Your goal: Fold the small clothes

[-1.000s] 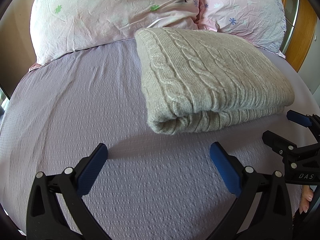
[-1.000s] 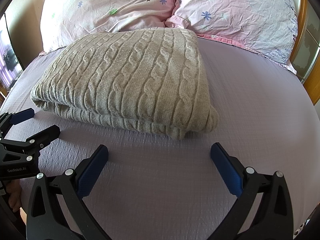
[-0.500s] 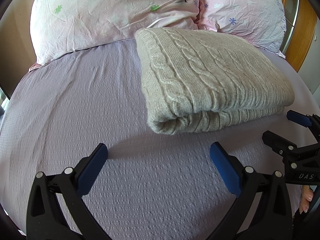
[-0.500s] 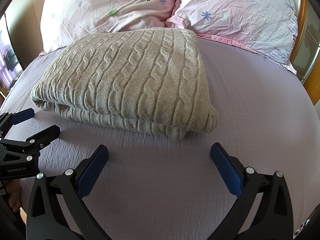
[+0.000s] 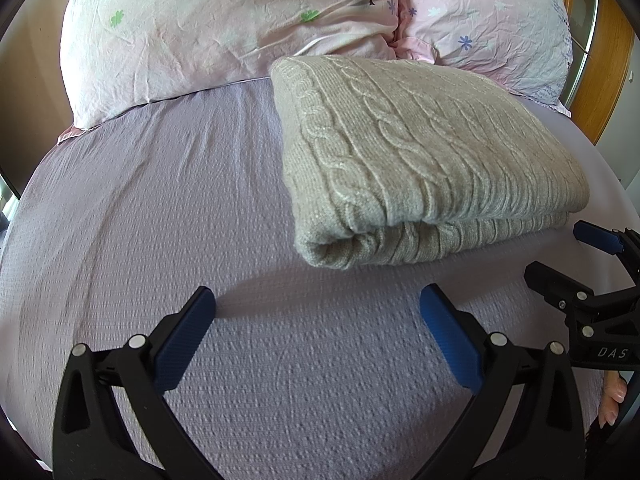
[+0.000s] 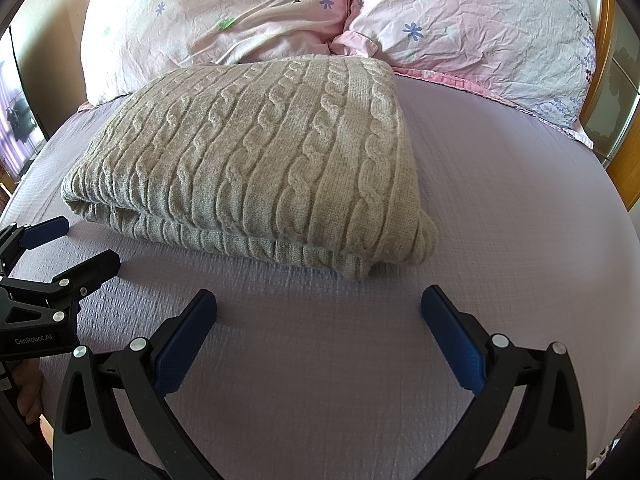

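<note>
A beige cable-knit sweater (image 5: pixel 416 156) lies folded into a thick rectangle on the lilac bedsheet (image 5: pixel 140 208); it also shows in the right wrist view (image 6: pixel 256 168). My left gripper (image 5: pixel 318 312) is open and empty, hovering over the sheet just short of the sweater's near left corner. My right gripper (image 6: pixel 318 312) is open and empty, just short of the sweater's near right corner. Each gripper shows at the edge of the other's view: the right one (image 5: pixel 560 256) and the left one (image 6: pixel 76 244).
Two pink floral pillows (image 5: pixel 224 20) (image 6: pixel 472 20) lie behind the sweater at the head of the bed. A wooden bed frame (image 5: pixel 600 52) rises at the far right. Lilac sheet (image 6: pixel 520 200) stretches on both sides of the sweater.
</note>
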`<state>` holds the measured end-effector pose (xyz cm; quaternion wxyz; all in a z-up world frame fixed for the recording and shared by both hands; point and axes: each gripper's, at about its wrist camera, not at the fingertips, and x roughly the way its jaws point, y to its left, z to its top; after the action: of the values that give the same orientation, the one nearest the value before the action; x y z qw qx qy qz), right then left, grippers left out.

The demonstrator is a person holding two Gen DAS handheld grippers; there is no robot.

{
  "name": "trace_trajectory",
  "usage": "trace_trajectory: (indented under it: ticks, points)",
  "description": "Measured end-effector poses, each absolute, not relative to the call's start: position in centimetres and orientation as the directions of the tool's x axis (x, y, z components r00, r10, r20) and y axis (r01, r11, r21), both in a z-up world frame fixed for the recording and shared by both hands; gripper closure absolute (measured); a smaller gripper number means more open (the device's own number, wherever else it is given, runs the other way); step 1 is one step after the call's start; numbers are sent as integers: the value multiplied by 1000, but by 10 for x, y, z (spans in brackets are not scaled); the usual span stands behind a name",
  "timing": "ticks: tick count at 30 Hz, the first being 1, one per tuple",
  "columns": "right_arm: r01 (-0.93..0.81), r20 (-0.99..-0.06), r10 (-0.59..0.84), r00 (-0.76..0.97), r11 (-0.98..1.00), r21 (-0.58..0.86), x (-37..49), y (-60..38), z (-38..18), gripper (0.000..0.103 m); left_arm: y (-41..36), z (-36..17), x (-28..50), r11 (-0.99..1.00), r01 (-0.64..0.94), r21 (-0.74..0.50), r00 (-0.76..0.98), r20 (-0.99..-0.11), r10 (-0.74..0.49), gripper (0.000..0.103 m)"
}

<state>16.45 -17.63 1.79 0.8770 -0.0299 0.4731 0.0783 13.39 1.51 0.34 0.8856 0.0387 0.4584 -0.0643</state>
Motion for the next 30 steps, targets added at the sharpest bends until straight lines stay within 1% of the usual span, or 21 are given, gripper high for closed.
trace_trajectory:
  ticks: [30]
  points:
    - [-165, -835, 109, 540, 986, 22, 164, -176, 18, 1, 16, 4, 133, 989, 148, 9, 578, -812, -79, 2]
